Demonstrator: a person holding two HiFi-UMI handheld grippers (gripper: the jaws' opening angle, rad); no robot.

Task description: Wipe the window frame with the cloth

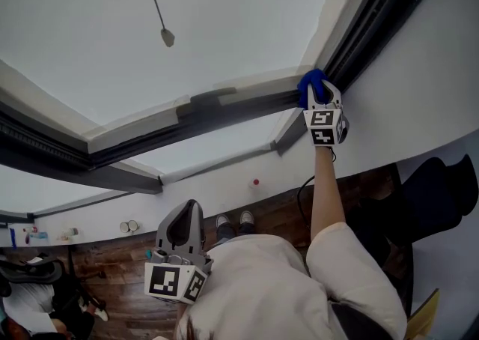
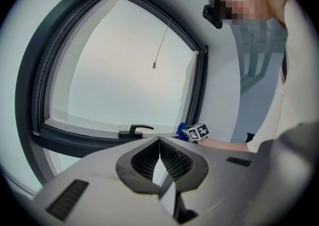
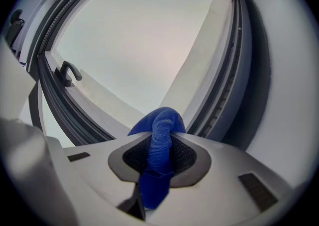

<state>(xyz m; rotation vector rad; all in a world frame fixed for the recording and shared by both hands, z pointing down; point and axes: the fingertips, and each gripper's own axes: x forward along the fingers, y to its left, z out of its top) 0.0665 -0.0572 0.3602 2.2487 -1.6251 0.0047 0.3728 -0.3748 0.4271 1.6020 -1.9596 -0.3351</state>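
A blue cloth point(image 3: 162, 135) is pinched between the jaws of my right gripper point(image 3: 162, 120), which is shut on it. In the head view that gripper point(image 1: 318, 91) holds the cloth point(image 1: 310, 85) against the corner of the dark window frame point(image 1: 224, 117). The left gripper view shows the same cloth point(image 2: 182, 130) at the frame's lower right corner. My left gripper point(image 1: 185, 215) hangs low near my chest, away from the window. Its jaws point(image 2: 159, 143) are shut with nothing between them.
A black window handle point(image 2: 134, 129) sits on the lower frame rail point(image 2: 75, 138). A thin pull cord with a weight point(image 1: 167, 35) hangs in front of the glass. White wall surrounds the window. A dark wood floor point(image 1: 277, 211) lies below.
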